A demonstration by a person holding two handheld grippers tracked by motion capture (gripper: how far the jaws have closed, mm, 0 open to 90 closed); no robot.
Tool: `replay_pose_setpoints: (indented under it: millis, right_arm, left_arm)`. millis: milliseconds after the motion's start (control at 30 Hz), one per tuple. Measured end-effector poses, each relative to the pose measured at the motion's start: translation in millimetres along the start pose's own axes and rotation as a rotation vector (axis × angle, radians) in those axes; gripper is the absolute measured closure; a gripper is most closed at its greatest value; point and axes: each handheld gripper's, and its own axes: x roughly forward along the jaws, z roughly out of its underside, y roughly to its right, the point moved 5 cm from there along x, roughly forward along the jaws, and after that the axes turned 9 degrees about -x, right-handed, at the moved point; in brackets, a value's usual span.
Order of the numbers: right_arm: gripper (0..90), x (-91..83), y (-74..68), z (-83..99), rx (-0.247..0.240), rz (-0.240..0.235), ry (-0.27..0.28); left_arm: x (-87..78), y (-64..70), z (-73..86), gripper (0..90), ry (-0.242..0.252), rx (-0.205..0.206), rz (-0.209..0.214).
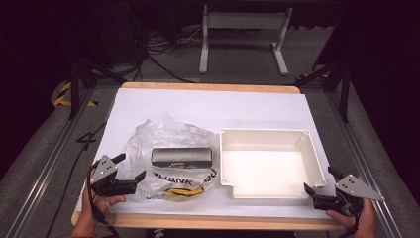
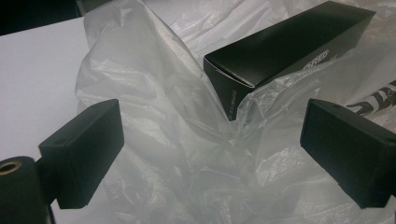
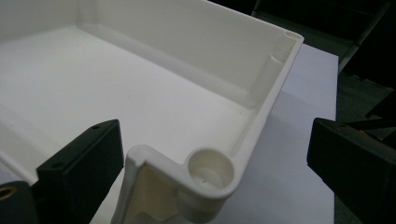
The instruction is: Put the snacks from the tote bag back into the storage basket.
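Crinkled clear plastic bag [image 1: 168, 153] lies on the bench [image 1: 208, 106], a black box [image 1: 182, 156] resting on it, just left of the empty white tray [image 1: 270, 163]. Left gripper [image 1: 130, 173] and right gripper [image 1: 318, 183] both stand spread, grasping nothing. Risk: slippery film may tear or drag the box along. Bag's mouth and yellow contents unclear.
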Motion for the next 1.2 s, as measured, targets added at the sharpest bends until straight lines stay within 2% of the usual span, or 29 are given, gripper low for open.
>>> replay_pose_setpoints:
  millis: [267, 400, 633, 833, 900, 1067, 1200]
  right_arm:
    - [4.6, -0.5, -0.6, -4.7, -0.005, -0.001, 0.004]
    - [4.7, -1.1, -1.3, -8.8, -0.03, -0.015, 0.003]
    - [6.8, -4.5, -2.7, -16.5, -0.035, -0.023, 0.015]
    - [6.8, -5.8, -10.7, -29.2, -0.065, -0.029, 0.028]
    - [6.6, -4.5, -14.8, -36.5, -0.074, -0.058, 0.032]
    - [7.4, -2.1, -19.0, -45.9, -0.092, -0.059, 0.04]
    - [7.4, 0.3, -26.0, -54.0, -0.111, -0.087, 0.044]
  left_arm:
    - [-4.2, -1.3, 1.3, 7.2, 0.008, -0.007, -0.004]
    - [-5.2, -0.5, 0.9, 7.1, 0.013, 0.003, 0.001]
    - [-3.8, 1.5, 1.0, 7.1, 0.005, 0.006, 0.0]
    - [-3.9, 0.5, 2.3, 7.0, 0.0, 0.01, 0.002]
    - [-3.9, 0.9, 2.5, 7.0, 0.002, 0.008, 0.003]
    - [-3.4, 1.7, 3.1, 7.0, -0.006, 0.009, 0.008]
    - [-2.8, 2.8, 2.9, 7.0, -0.008, 0.01, 0.008]
